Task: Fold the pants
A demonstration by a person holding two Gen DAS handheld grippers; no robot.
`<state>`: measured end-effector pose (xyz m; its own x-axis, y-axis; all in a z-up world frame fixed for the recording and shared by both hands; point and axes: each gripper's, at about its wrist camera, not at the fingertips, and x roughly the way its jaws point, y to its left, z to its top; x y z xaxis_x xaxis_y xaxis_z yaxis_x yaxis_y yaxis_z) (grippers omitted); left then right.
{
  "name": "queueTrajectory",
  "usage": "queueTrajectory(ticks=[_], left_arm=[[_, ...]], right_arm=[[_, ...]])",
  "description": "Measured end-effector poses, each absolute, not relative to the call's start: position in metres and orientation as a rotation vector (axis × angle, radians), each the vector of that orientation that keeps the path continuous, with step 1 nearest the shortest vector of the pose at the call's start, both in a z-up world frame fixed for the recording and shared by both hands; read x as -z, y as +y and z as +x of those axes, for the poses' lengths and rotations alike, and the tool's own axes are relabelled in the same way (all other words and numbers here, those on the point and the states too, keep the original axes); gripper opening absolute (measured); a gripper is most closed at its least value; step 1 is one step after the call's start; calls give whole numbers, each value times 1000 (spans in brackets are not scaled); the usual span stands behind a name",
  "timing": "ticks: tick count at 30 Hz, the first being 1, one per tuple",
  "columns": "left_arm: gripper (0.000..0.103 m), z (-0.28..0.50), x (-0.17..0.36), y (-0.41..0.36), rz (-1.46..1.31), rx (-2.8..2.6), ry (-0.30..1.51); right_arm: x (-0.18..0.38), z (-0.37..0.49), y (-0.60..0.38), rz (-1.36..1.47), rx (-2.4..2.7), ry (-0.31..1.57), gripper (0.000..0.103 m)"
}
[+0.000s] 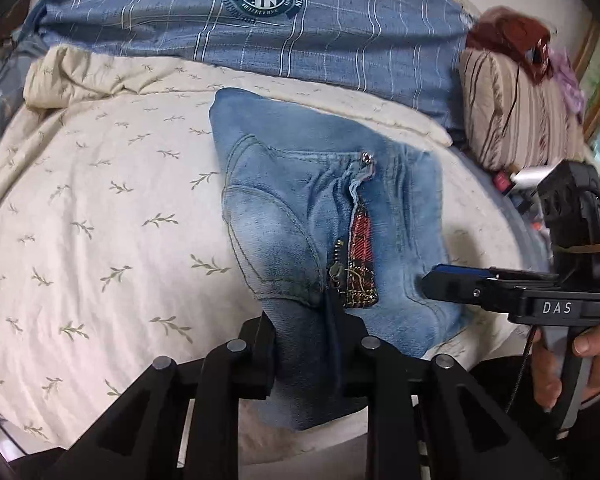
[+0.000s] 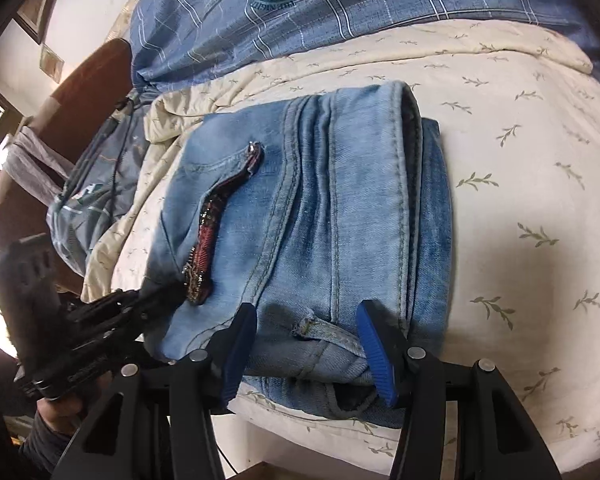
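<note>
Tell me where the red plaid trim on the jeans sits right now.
The red plaid trim runs along the pocket zipper at mid-frame of the left wrist view, on the folded jeans, just ahead of the left gripper.

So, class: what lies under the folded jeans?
The folded jeans rest on a cream leaf-print quilt. Whatever lies beneath their layers is covered.

Light-blue denim pants (image 2: 320, 216) lie folded, seemingly in several layers, with a red plaid pocket trim.
</note>
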<state>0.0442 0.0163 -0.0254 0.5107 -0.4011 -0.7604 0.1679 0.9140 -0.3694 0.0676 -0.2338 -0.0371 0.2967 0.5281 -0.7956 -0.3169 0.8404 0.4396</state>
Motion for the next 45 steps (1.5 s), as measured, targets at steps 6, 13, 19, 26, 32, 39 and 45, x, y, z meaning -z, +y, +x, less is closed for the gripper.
queueTrajectory(ticks=[6, 13, 19, 26, 32, 39, 45], left_arm=[[39, 57, 44, 36, -433, 387, 1014], [46, 51, 45, 33, -397, 382, 997], [50, 45, 43, 34, -346, 359, 986], [52, 42, 40, 25, -285, 344, 964], [52, 41, 39, 24, -257, 321, 960], [52, 40, 39, 24, -255, 316, 957], [52, 40, 39, 23, -255, 312, 956]], right_arm=[[9, 78, -279, 360, -462, 1034, 77], [48, 126, -290, 488, -411, 1162, 77], [28, 128, -254, 273, -389, 1144, 22], [21, 107, -223, -101, -224, 1069, 20], [21, 109, -258, 152, -254, 1119, 71], [-8, 68, -269, 390, -474, 1097, 71], [21, 65, -290, 381, -346, 1166, 71]])
